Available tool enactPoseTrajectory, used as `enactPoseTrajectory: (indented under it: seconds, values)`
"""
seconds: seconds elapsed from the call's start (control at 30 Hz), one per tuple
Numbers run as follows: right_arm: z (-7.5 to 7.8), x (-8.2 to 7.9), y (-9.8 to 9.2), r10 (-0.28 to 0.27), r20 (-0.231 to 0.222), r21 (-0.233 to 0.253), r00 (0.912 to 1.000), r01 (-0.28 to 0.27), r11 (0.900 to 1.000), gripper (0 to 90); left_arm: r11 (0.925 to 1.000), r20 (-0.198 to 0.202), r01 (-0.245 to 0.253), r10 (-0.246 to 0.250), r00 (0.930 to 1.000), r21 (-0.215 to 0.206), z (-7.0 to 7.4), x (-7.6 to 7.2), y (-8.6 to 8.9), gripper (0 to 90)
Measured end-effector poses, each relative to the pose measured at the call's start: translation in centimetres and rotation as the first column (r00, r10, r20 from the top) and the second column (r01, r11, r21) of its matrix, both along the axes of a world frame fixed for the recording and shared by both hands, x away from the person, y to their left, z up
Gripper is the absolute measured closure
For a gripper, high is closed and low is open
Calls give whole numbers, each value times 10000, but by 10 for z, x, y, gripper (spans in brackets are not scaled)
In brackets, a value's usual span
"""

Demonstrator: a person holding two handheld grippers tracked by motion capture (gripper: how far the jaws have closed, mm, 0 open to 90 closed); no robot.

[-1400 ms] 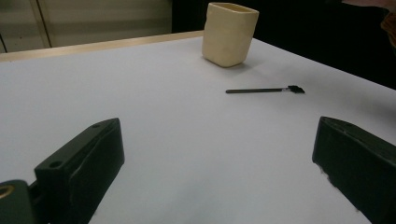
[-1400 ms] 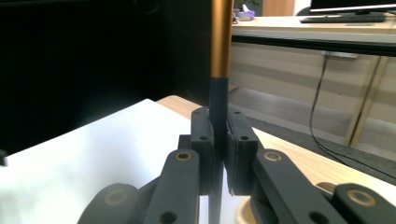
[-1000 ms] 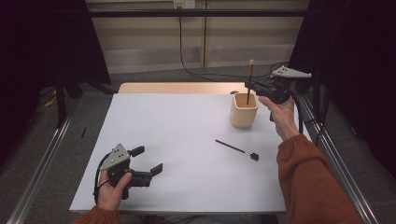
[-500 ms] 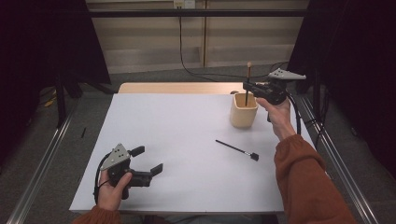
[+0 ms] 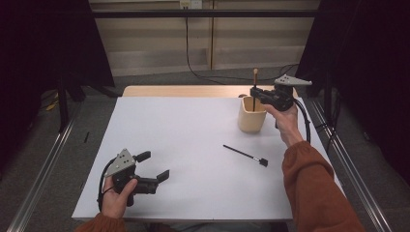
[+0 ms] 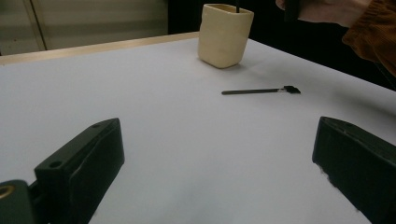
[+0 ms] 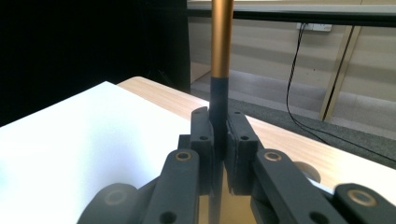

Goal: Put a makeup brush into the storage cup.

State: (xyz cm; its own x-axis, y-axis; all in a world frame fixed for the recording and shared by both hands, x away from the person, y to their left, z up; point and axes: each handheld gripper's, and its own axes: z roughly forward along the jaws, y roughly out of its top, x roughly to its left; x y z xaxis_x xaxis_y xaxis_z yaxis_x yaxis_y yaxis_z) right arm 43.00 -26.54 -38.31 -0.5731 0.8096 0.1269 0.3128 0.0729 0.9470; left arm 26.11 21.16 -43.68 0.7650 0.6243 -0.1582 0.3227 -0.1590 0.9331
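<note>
The gold-tipped brush stands upright in the beige cup at the far right, hardly moved since earlier (perhaps slightly higher), pinched by the right gripper. The left gripper stays spread, near left.

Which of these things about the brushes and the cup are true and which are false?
1. The right gripper holds a brush upright over the cup. True.
2. The cup lies tipped on its side. False: it stands upright on the table.
3. A second brush lies flat on the table. True.
4. The left gripper is squeezing the second brush. False: its jaws are wide open with nothing between them, and that brush lies apart from it, nearer the cup.
5. The held brush has a black lower part and a golden upper part. True.
</note>
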Motion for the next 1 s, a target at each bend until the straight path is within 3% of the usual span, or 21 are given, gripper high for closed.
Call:
enactPoseTrajectory:
  seconds: [0.47, 0.83, 1.0]
  values:
    - [-28, -6, -5, -80, -309, 159, 9995, 85, 9998, 830, 10000, -31, 0, 0, 10000, 62, 0, -1, -2, 22]
    - [-29, -7, -5, -17, -383, 223, 9993, 26, 9997, 819, 10000, -77, 37, -36, 10000, 82, 0, -1, -3, 22]
    - [-29, -8, -7, -17, -410, 235, 9992, 26, 9997, 686, 9999, -60, 72, -71, 10000, 139, -1, -1, -2, 22]
